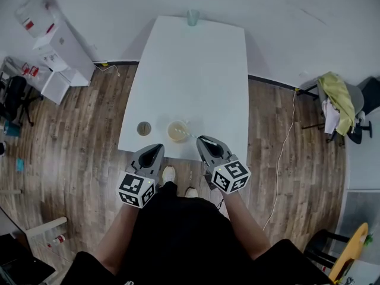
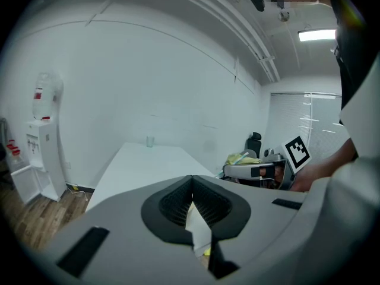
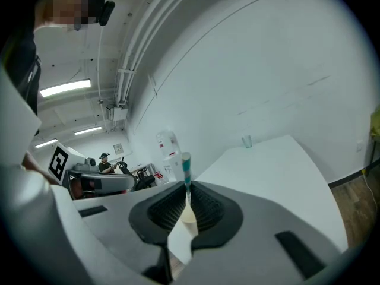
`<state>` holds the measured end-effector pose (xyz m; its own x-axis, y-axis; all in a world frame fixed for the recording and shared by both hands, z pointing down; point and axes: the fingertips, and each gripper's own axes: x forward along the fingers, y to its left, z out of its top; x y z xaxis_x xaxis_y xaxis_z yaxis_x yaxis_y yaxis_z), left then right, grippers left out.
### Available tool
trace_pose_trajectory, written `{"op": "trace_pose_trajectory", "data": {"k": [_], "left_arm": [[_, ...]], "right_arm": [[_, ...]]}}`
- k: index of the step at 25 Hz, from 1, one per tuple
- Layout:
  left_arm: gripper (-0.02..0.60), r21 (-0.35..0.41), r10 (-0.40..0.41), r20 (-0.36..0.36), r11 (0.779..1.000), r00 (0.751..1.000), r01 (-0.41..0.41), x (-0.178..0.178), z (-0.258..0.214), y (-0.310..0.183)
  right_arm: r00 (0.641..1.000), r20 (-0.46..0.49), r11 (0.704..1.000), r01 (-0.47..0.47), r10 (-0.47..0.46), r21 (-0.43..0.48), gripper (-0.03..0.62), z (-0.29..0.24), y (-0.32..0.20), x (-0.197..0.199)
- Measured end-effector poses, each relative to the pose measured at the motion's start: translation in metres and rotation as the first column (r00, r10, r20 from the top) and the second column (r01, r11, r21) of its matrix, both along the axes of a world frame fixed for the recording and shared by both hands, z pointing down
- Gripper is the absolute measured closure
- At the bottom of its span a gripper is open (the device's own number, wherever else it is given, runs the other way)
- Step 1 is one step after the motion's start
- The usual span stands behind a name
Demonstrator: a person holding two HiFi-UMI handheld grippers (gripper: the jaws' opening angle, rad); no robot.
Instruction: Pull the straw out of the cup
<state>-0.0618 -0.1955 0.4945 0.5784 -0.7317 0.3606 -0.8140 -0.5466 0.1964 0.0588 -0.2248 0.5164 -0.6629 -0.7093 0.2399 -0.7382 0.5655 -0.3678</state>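
A clear cup (image 1: 177, 130) with pale drink stands near the front edge of the white table (image 1: 196, 70). A teal-and-white striped straw (image 1: 192, 136) leans from the cup's rim to the right, into my right gripper (image 1: 205, 140). In the right gripper view that gripper (image 3: 187, 198) is shut on the straw (image 3: 186, 170), whose tip sticks up above the jaws. My left gripper (image 1: 157, 149) hangs just off the table edge, left of the cup; its jaws (image 2: 192, 203) are shut with nothing between them.
A small round brownish object (image 1: 143, 128) lies on the table left of the cup. A drinking glass (image 1: 193, 18) stands at the far end. A water dispenser (image 1: 50, 37) is at the back left, a chair with yellow cloth (image 1: 338, 97) at the right.
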Motion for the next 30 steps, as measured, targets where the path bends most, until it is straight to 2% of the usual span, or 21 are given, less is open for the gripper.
{"op": "trace_pose_trajectory", "data": {"k": [12, 19, 23, 30], "left_arm": [[0.566, 0.064, 0.001, -0.012, 0.998, 1.000, 0.000, 0.028, -0.031, 0.044], [0.566, 0.075, -0.017, -0.028, 0.997, 0.999, 0.019, 0.042, -0.044, 0.074], [0.567, 0.078, -0.024, -0.030, 0.997, 0.999, 0.026, 0.049, -0.048, 0.087], [0.566, 0.113, -0.021, -0.039, 0.993, 0.999, 0.025, 0.048, -0.065, 0.090]], "right_arm": [[0.999, 0.051, 0.996, -0.004, 0.000, 0.088, 0.553, -0.042, 0.041, 0.026], [0.996, 0.091, 0.987, -0.006, -0.008, 0.158, 0.553, -0.081, 0.068, 0.049], [0.996, 0.083, 0.978, 0.002, -0.020, 0.210, 0.553, -0.098, 0.084, 0.061], [0.993, 0.113, 0.973, -0.017, -0.009, 0.230, 0.553, -0.112, 0.094, 0.070]]}}
